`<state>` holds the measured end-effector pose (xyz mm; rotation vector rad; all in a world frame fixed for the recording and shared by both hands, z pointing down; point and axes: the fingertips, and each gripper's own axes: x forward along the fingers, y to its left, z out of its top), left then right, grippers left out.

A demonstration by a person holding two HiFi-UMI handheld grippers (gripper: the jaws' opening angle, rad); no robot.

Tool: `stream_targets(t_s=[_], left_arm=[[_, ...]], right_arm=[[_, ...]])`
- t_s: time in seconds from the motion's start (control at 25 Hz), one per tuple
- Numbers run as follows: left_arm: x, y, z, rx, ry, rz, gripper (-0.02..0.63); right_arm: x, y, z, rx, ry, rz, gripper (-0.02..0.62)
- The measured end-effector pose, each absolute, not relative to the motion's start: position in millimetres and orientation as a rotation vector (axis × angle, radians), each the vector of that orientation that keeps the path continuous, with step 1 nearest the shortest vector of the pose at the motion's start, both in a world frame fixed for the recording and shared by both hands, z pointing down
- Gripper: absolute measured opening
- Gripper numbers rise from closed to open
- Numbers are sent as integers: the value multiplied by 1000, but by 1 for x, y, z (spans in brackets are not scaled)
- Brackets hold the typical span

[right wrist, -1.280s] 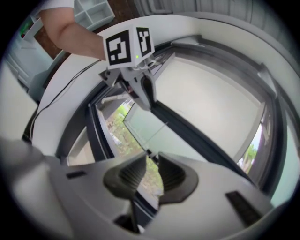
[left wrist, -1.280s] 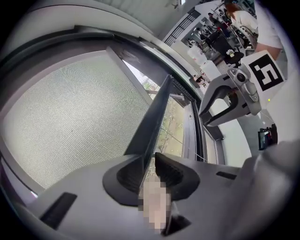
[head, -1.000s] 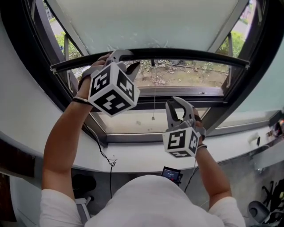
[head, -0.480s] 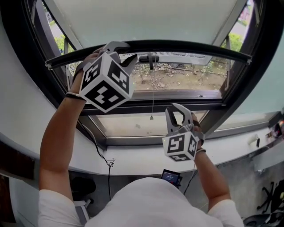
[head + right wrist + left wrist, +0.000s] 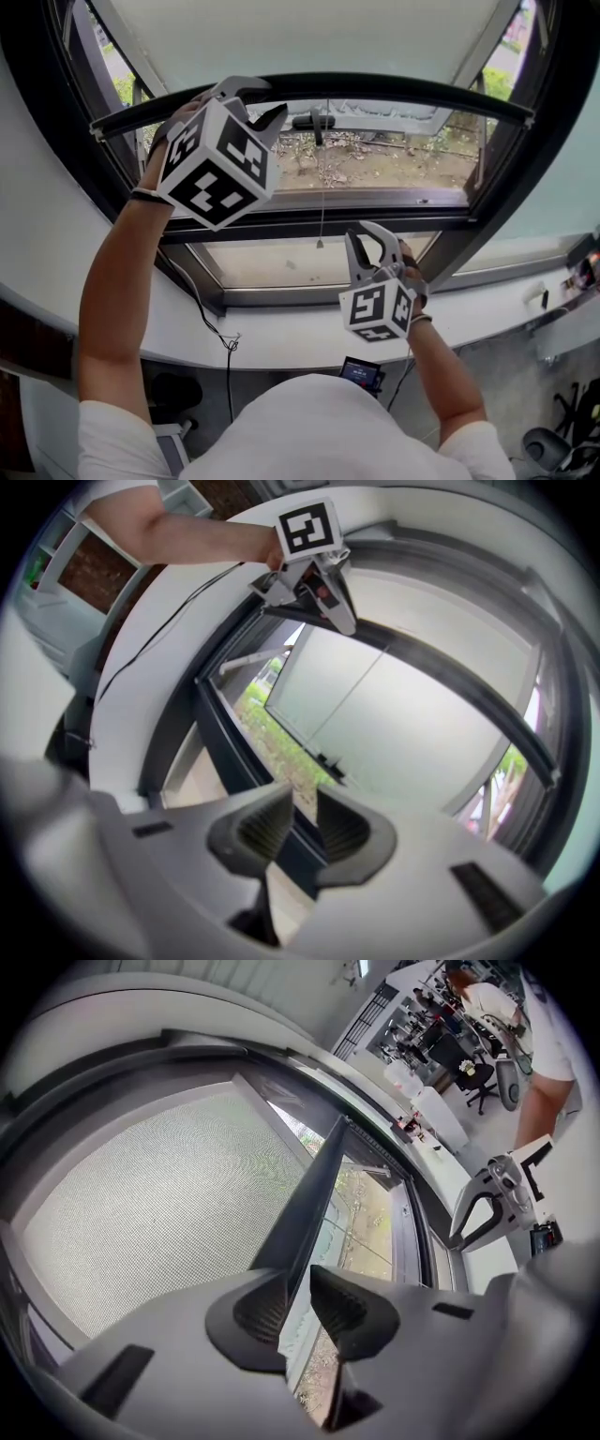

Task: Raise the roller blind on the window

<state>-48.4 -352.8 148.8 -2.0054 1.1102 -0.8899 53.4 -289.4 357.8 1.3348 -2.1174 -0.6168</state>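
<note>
At the dark-framed window (image 5: pixel 309 202), we see only the lower stretch of the pale woven-mesh roller blind (image 5: pixel 309 42), its roll cut off above. The left gripper (image 5: pixel 298 1297) has its ribbed pads closed on the blind's slim black bottom bar (image 5: pixel 403 94). The right gripper (image 5: pixel 300 822) hangs lower, jaws apart and empty, near the thin pull cord (image 5: pixel 322 187).

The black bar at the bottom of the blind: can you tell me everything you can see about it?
The black bar is a long, thin, smooth rail, maybe metal, along the bottom edge of the pale blind. It runs right across the window, about level. A thin cord hangs from near its middle. The left gripper grips it near its left end, one finger above, one below.
</note>
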Motion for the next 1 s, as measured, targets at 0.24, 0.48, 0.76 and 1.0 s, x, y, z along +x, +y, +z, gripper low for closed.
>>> stream_targets(t_s=[0.24,0.48,0.76,1.0], left_arm=[[-48,-355,146,-1989,1111,-885,86],[-48,-355,139,-1989,1115,-865,86],[-48,-353,124,-1973,1136,-828,86],[-48,-352,106,-1962,1138,-813,86]], right_arm=[[51,-292,362,1327,-2125,-614,86],[47,-293,364,1320,-2128,-611,87],[40,-292,366,1306,-2136,-604,87],[33,-292,364,1294,-2148,-612,87]])
